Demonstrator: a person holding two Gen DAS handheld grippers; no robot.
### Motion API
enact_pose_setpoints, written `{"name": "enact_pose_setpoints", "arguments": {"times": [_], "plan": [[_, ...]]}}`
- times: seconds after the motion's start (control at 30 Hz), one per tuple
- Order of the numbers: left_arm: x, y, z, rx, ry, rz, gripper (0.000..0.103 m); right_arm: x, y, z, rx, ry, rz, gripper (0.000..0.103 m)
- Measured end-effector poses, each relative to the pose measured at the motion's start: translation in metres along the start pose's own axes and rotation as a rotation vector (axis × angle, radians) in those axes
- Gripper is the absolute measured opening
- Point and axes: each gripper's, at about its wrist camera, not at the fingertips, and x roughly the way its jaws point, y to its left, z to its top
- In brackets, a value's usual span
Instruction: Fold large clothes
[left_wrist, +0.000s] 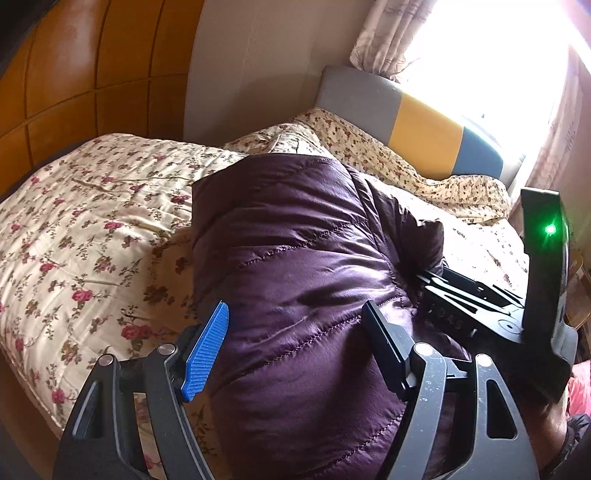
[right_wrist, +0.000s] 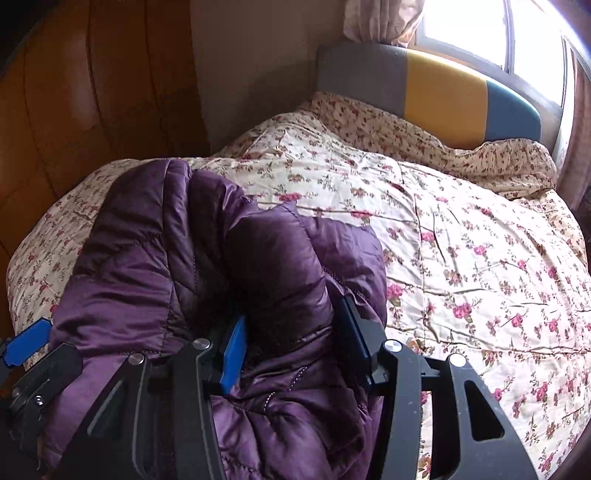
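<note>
Faintly, embossed letters, unreadable, mark right tongs (left_wrist: 424, 278) beside purple jacket (left_wrist: 295, 258)

Purple quilted jacket (left_wrist: 295, 258): lower part cut off by the bottom edge in both wrist views; sleeves and collar not distinguishable. Window (left_wrist: 498, 55) overexposed, no detail. Right gripper (right_wrist: 291, 347): pad contact with the bunched fabric partly hidden by folds.
</note>
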Motion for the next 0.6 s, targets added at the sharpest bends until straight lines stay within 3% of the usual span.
{"name": "enact_pose_setpoints", "arguments": {"times": [0.6], "plan": [[0.036,0.0,-0.023,0.026,-0.024,-0.002,0.076,0.036,-0.008,-0.02,0.003,0.004,0.015,0.047]]}}
